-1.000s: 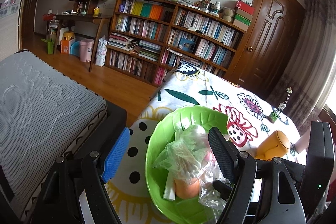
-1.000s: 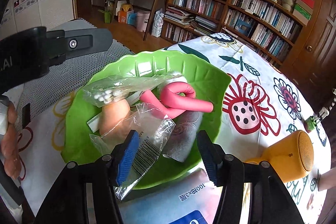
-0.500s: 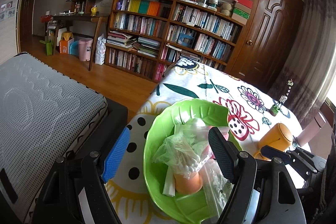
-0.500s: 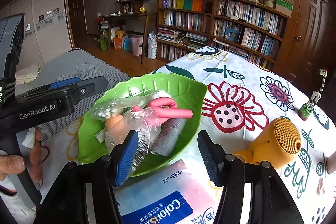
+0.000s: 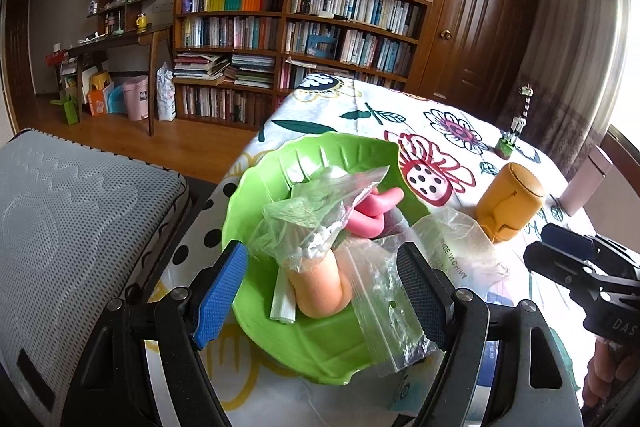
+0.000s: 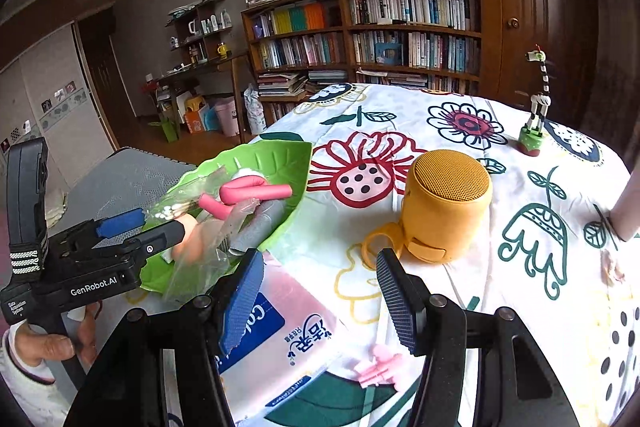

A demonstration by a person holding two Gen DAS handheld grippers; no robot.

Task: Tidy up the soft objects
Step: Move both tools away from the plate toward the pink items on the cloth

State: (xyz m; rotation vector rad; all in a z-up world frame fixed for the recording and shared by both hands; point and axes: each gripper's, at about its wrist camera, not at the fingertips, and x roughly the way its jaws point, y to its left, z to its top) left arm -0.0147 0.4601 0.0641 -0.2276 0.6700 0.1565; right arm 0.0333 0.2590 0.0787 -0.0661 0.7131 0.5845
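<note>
A green leaf-shaped bowl on the flowered tablecloth holds a pink foam curler, an orange sponge, a bag of cotton swabs and a clear zip bag draped over its near rim. My left gripper stands open at the bowl's near rim, the sponge between its pads, untouched. My right gripper hangs open above a pink-and-blue tissue pack, to the right of the bowl, holding nothing.
A yellow speaker stands right of the bowl. A pink hair clip lies by the tissue pack. A giraffe figurine is at the far right. A grey mattress borders the table on the left.
My right gripper has drawn back from the bowl and swung right, now over the tissue pack and facing the speaker. My left gripper has edged closer over the bowl.
</note>
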